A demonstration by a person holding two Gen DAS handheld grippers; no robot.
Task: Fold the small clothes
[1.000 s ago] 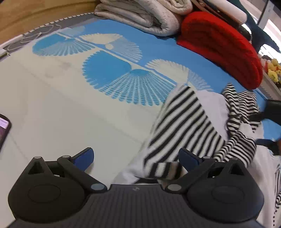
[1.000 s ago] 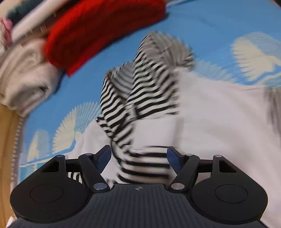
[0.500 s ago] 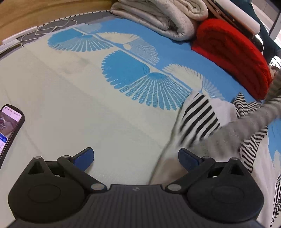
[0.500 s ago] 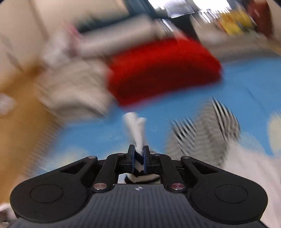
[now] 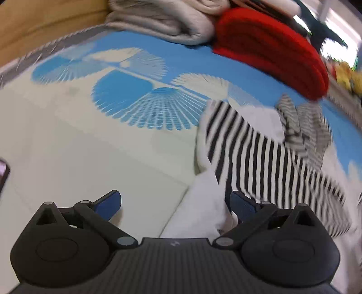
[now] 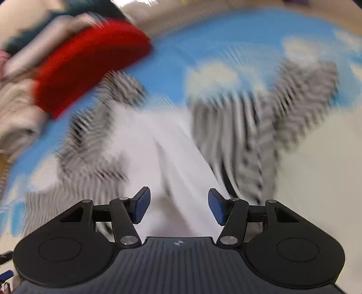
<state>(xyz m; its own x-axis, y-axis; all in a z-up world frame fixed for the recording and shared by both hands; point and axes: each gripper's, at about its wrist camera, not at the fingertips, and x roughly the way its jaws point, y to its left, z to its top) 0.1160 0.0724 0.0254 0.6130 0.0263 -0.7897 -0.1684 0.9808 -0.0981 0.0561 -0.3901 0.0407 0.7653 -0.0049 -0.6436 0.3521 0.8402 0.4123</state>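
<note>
**Striped garment spread on patterned mat, both tools open**

In the left wrist view, the edge of a phone (image 5: 3, 174) shows at the far left on the pale part of the mat (image 5: 90, 147), whose farther half is blue with white and blue fan shapes. The left tool (image 5: 175, 203) stands wide open, its blue pads well apart. The left pad is over bare mat. The right pad sits at the near edge of the white and black-striped garment (image 5: 260, 158), not pressing on it. A white fold of that garment runs down between the pads towards the camera. The garment lies on the right half of the mat: a striped panel crosses it, and a crumpled striped part lies farther right, blurred. Behind, a folded grey blanket (image 5: 163, 20) lies at the mat's far edge, with a folded red blanket (image 5: 271, 49) just to its right. Yellow things at the far right are too blurred to name.

The right wrist view is heavily blurred. The red blanket (image 6: 86, 67) is at upper left and the blue mat (image 6: 203, 45) is behind. The garment (image 6: 158, 140) fills the middle, white in the centre with striped parts on either side. The right tool (image 6: 178, 207) is over the white cloth. Its jaws are opening, the pads apart and gripping nothing, with the cloth beneath them.
</note>
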